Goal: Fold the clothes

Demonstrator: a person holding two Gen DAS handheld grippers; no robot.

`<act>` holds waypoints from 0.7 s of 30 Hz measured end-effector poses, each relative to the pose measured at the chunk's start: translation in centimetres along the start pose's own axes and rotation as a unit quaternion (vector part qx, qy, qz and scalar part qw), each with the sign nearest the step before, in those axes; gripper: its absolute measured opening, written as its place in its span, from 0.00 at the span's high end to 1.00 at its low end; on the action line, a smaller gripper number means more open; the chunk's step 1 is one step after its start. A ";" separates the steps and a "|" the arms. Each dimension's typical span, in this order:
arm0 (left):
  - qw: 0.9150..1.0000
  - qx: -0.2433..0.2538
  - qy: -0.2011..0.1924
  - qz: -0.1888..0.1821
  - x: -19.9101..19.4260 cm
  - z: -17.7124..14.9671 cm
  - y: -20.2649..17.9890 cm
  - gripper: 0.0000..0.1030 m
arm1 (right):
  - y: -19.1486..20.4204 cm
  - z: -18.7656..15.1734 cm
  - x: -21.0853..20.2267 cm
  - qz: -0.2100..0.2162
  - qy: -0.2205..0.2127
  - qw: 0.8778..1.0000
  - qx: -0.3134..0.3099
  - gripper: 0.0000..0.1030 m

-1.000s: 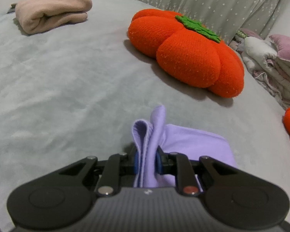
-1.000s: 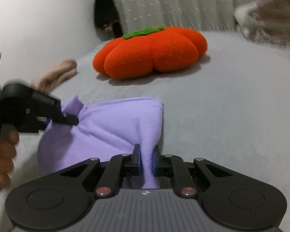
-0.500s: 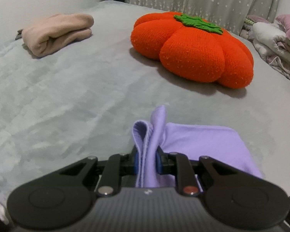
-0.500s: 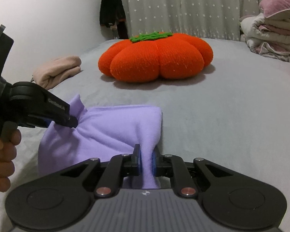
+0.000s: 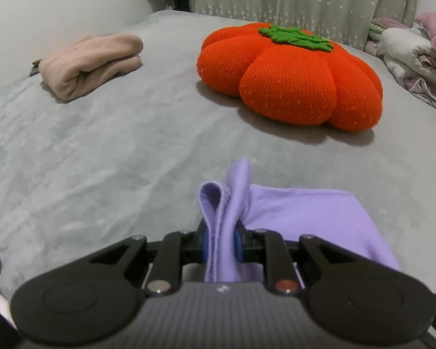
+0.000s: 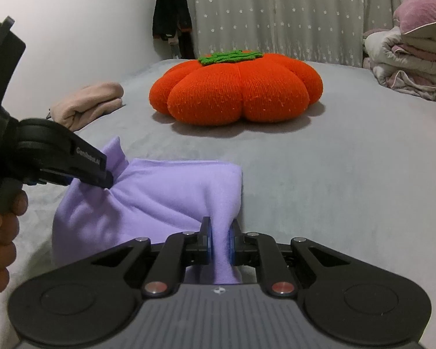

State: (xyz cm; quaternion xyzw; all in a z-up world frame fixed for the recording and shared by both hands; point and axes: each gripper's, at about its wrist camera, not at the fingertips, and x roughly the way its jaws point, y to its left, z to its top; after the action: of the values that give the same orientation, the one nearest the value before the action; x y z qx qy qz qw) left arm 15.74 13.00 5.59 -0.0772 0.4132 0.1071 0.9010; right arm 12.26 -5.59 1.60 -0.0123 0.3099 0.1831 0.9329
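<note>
A folded lilac garment (image 6: pixel 148 200) hangs between both grippers just above the grey bed (image 6: pixel 348 174). My left gripper (image 5: pixel 220 242) is shut on its bunched left corner, which sticks up past the fingers; the rest of the garment (image 5: pixel 311 215) spreads to the right. In the right wrist view the left gripper (image 6: pixel 109 179) shows at the left, held by a hand (image 6: pixel 0 232). My right gripper (image 6: pixel 219 240) is shut on the garment's right edge.
A large orange pumpkin cushion (image 5: pixel 290 75) lies ahead on the bed, also seen as cushion (image 6: pixel 235 87). A folded beige garment (image 5: pixel 93 61) sits at the far left. Piled bedding (image 6: pixel 407 64) lies at the right. A dotted curtain (image 6: pixel 276 14) and dark hanging clothes (image 6: pixel 171 20) stand behind.
Both grippers keep their hold on the lilac garment. Both views have tilted up and drawn back slightly, so the cushion and beige garment sit lower and further into view.
</note>
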 end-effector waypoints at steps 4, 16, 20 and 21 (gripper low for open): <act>1.000 -0.007 -0.001 -0.010 -0.4 0.3 0.1 0.85 | -0.1 0.0 -0.3 -0.003 -0.004 1.000 -0.001 0.89; 0.999 -0.007 -0.019 -0.044 -2.4 0.4 -1.1 0.85 | -1.5 0.8 -2.1 -0.021 -0.025 0.999 0.001 0.89; 0.998 -0.008 -0.030 -0.059 -3.2 0.5 -1.5 0.85 | -2.0 1.0 -2.7 -0.029 -0.033 0.999 -0.001 0.89; 0.998 -0.007 -0.032 -0.062 -3.4 0.6 -1.6 0.85 | -2.1 1.0 -2.8 -0.030 -0.035 0.999 -0.001 0.89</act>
State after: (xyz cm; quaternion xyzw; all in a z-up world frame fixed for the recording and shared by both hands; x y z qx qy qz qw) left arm 14.41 11.12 8.60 -0.1055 0.3783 0.0566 0.9179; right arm 11.49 -8.39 3.87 -0.0168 0.2767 0.1554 0.9482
